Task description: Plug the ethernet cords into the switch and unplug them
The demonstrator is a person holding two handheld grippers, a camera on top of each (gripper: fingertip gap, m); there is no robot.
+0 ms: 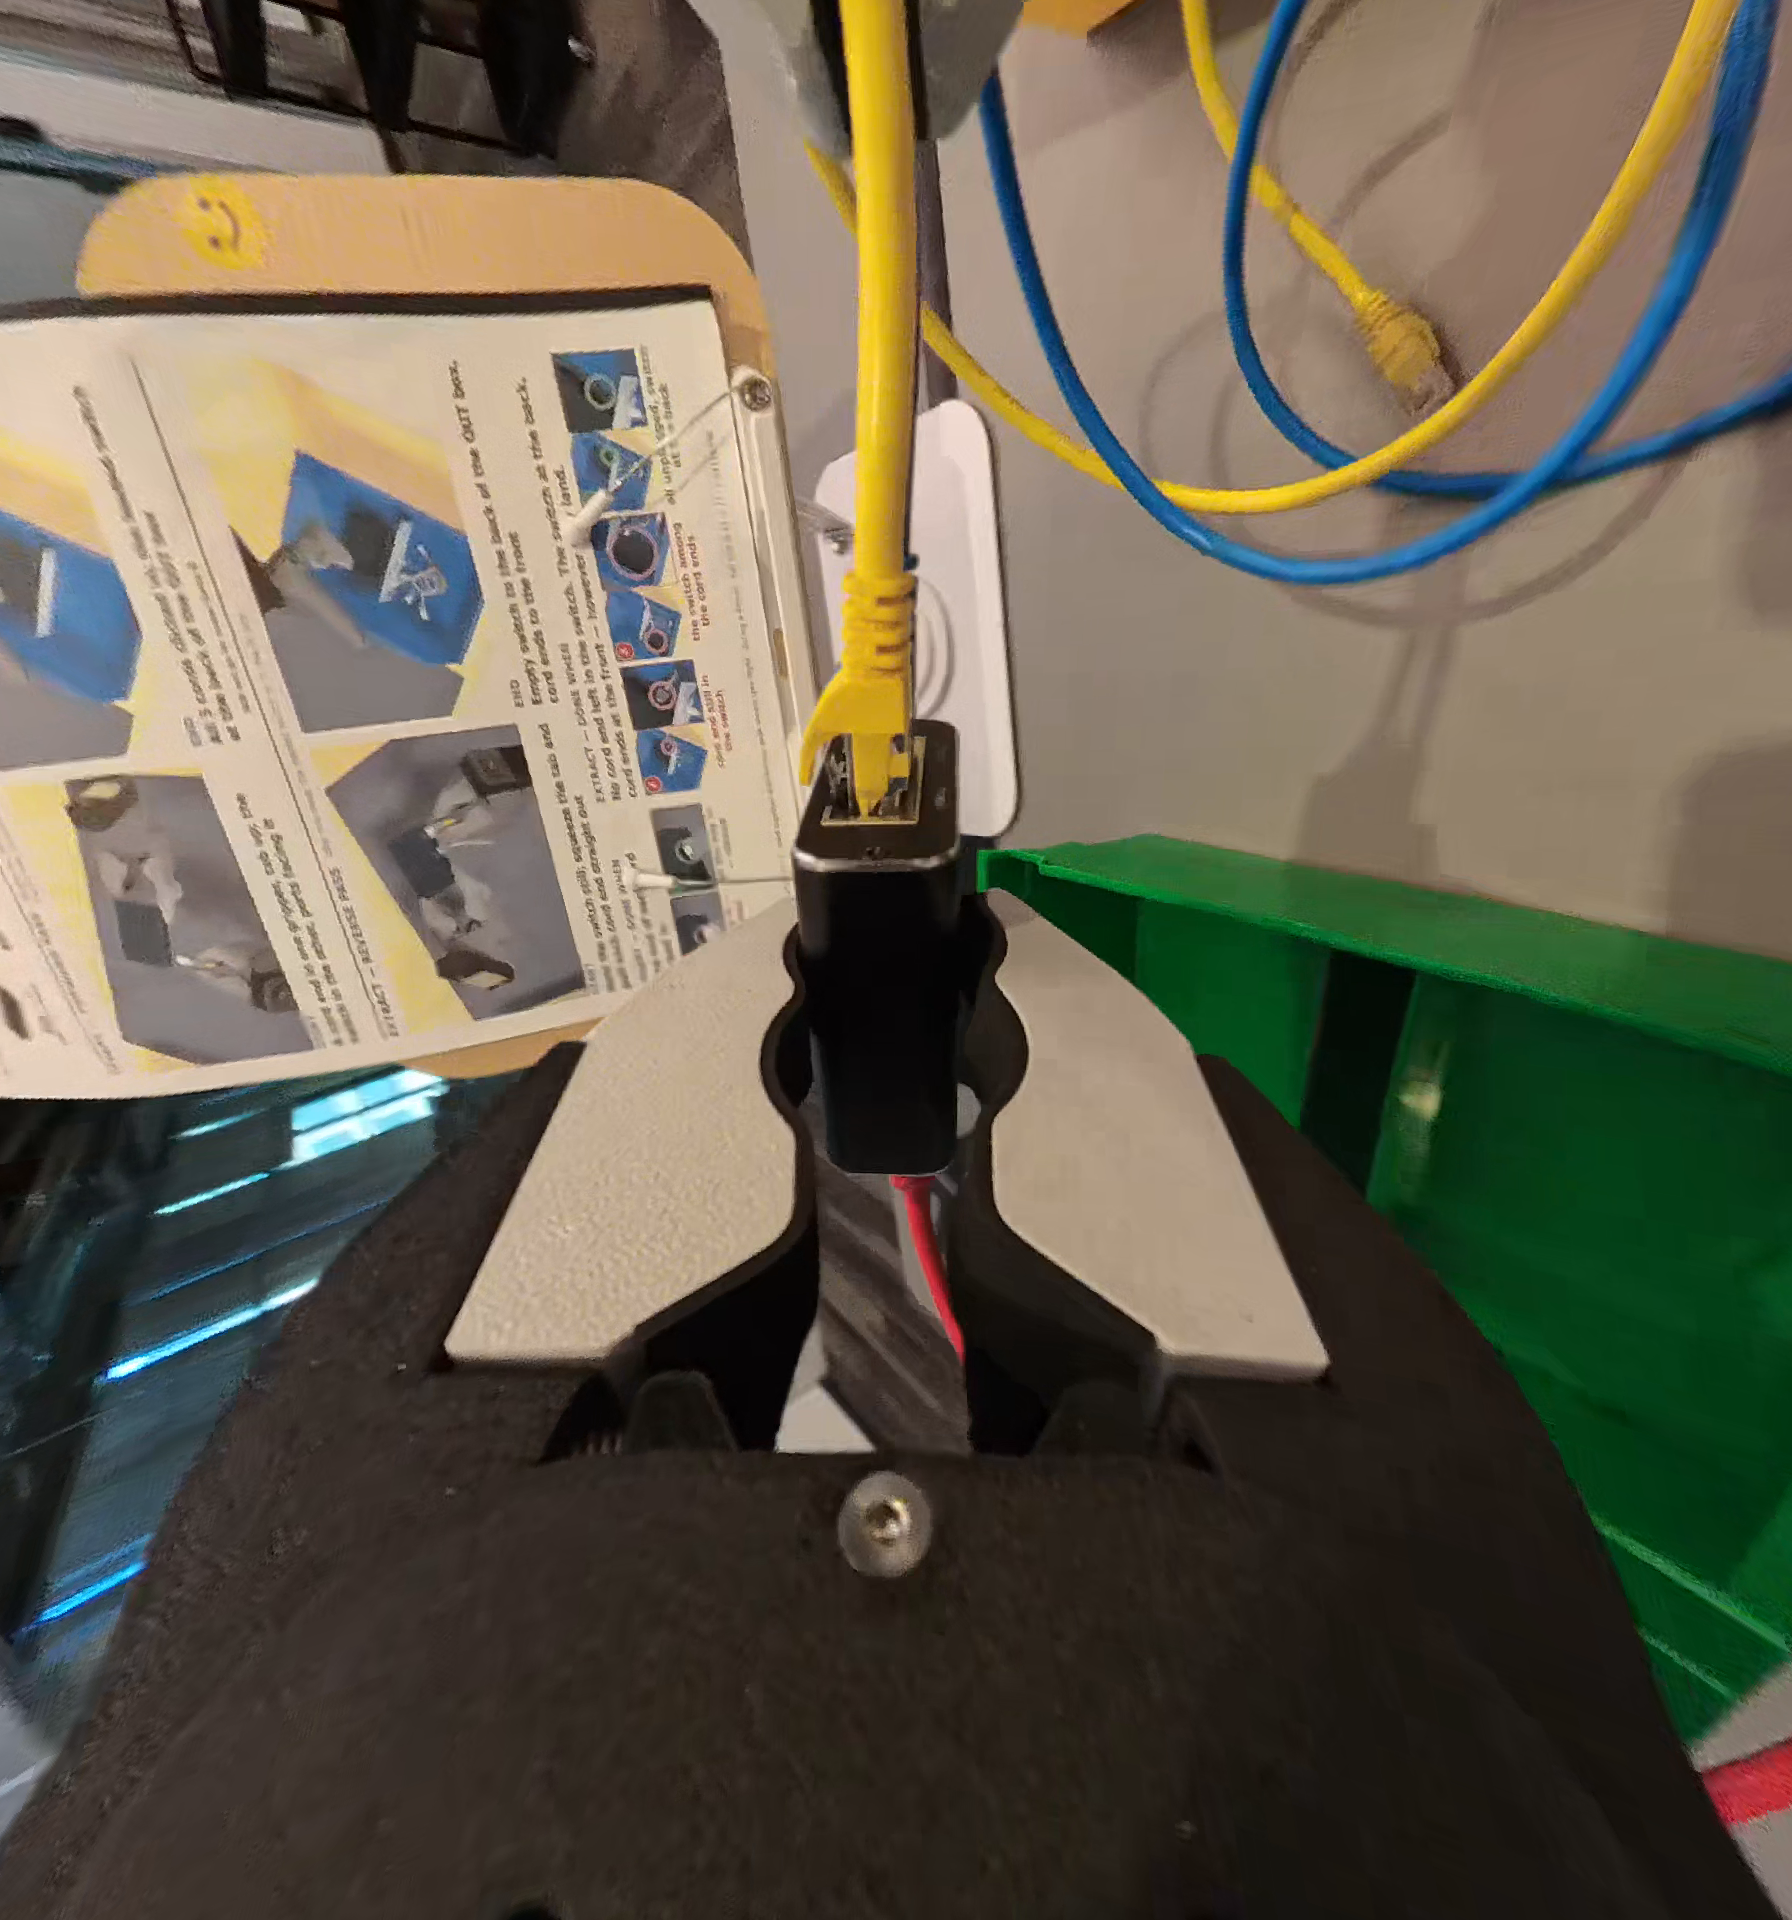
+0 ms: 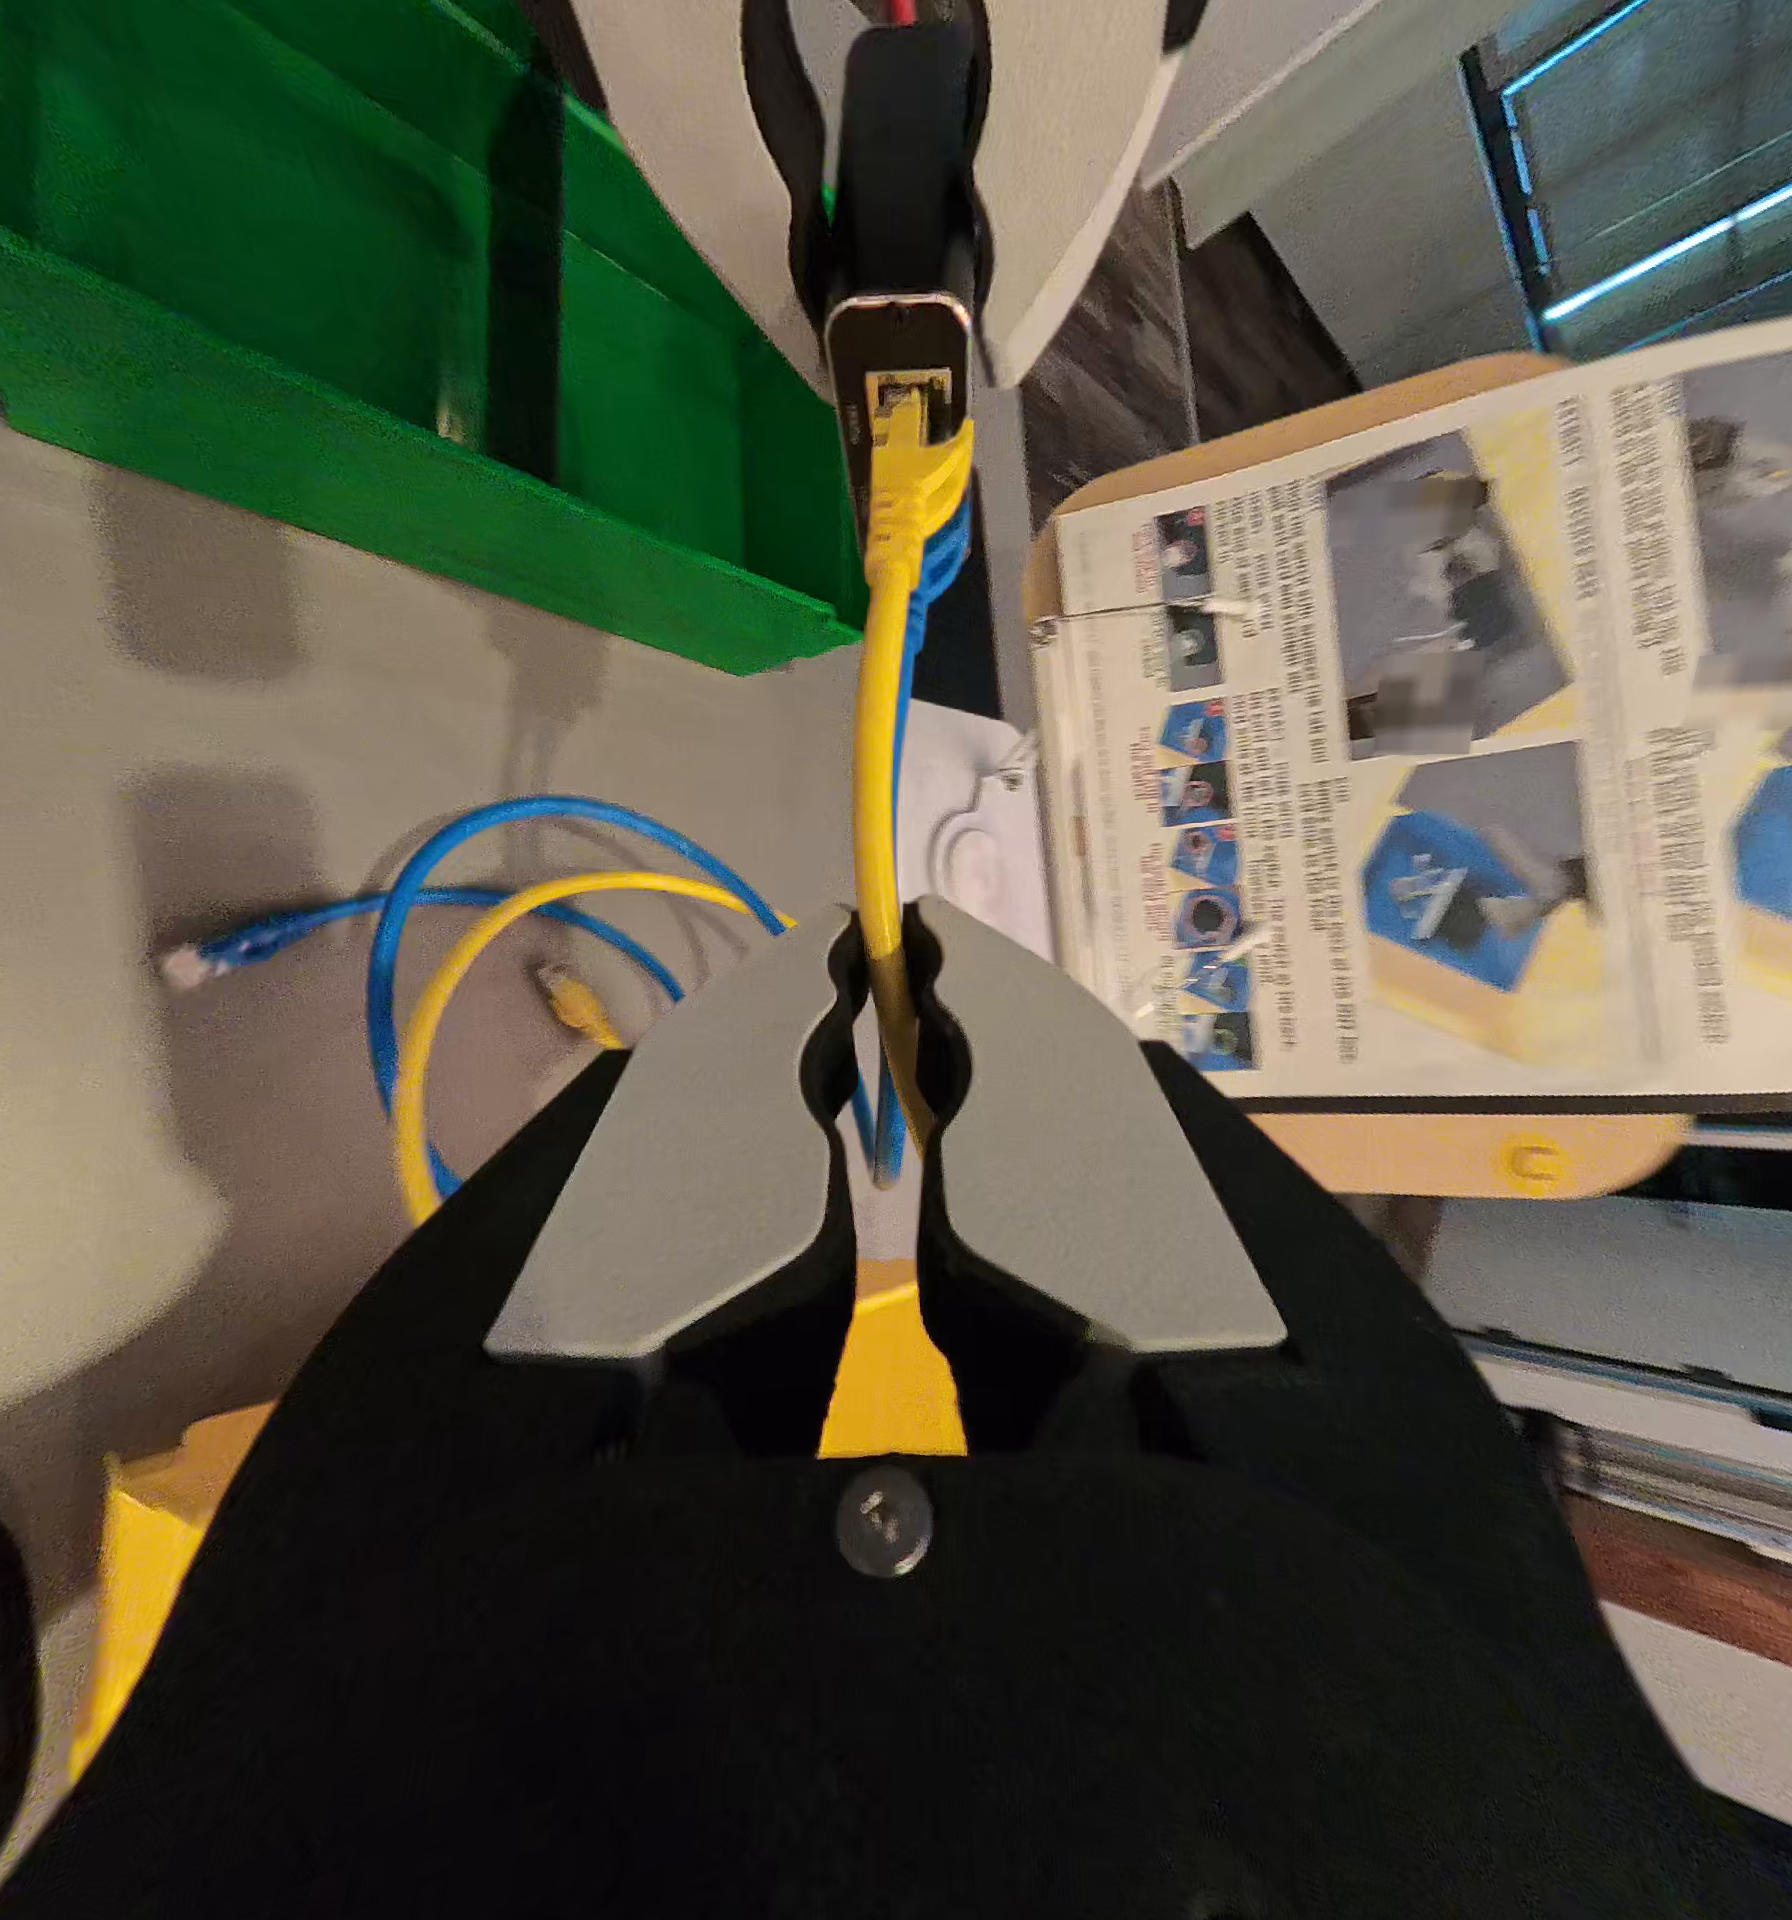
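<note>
Two grippers: left [image 1: 892,997] clamps one black switch [image 1: 876,935], right [image 2: 884,997] pinches one yellow cord [image 2: 876,790].

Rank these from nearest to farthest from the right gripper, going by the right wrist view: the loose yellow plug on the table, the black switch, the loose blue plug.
1. Loose yellow plug, just left of the right gripper.
2. Loose blue plug, farther left on the table.
3. Black switch, straight ahead, held up by the left gripper.

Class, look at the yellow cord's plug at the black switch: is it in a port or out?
In. The yellow plug sits in a port of the switch; its tip is inside the opening in both views.
</note>
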